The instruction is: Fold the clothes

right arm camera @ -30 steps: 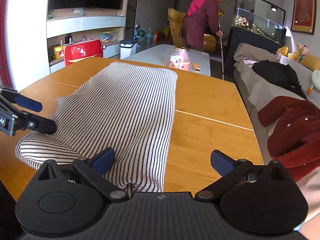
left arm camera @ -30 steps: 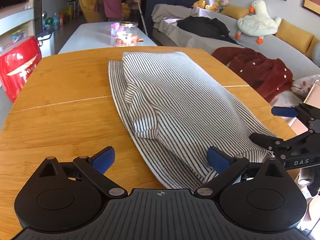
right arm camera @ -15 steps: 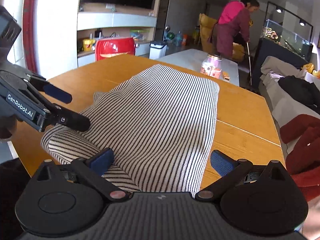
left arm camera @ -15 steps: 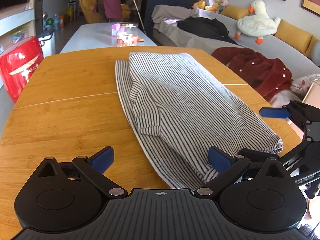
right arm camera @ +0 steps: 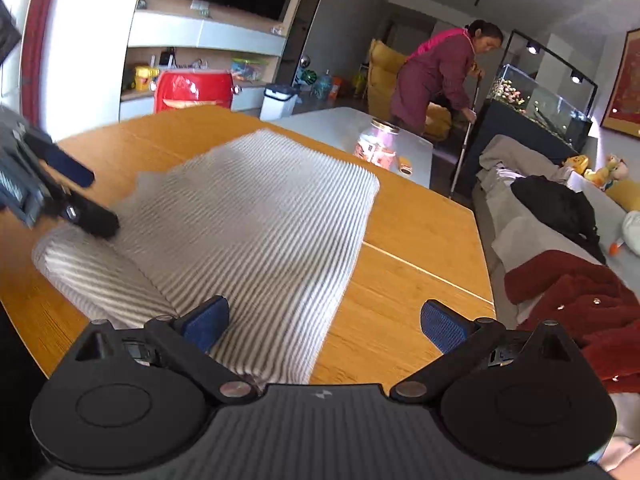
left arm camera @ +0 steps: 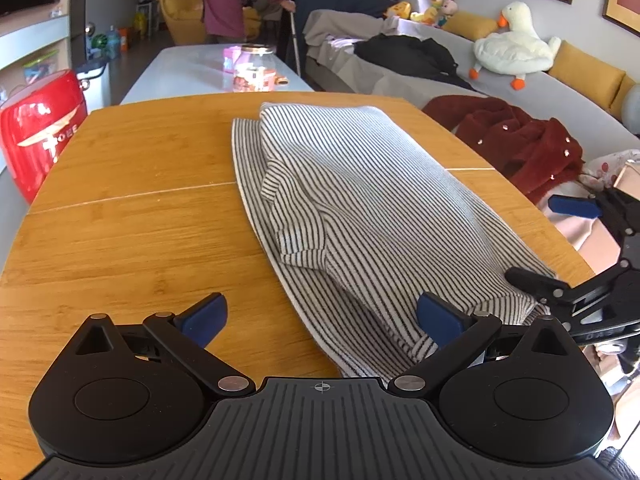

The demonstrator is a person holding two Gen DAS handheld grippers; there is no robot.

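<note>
While a black-and-white striped knit garment point(left arm camera: 360, 208) lies lengthwise on the oval honey-coloured wooden table point(left arm camera: 120, 220), already doubled over so a cuffed sleeve end shows along its left side, both handheld tools sit at its near end. The left gripper point(left arm camera: 320, 316) is spread wide and holds nothing; its right blue pad rests just against the near hem. The right gripper point(right arm camera: 324, 320) is likewise wide open and empty, its left pad over the near right corner of the cloth. My reading is that the garment is partly folded, with both tools lining up on the near edge; the next fold would call for each to close on a near corner and carry it toward the far end. Compared with a second ago, the right gripper has swung left, its view now blurred, and the left one has shifted slightly. A dark red fleece coat point(left arm camera: 520, 148) lies on the sofa at right.
</note>
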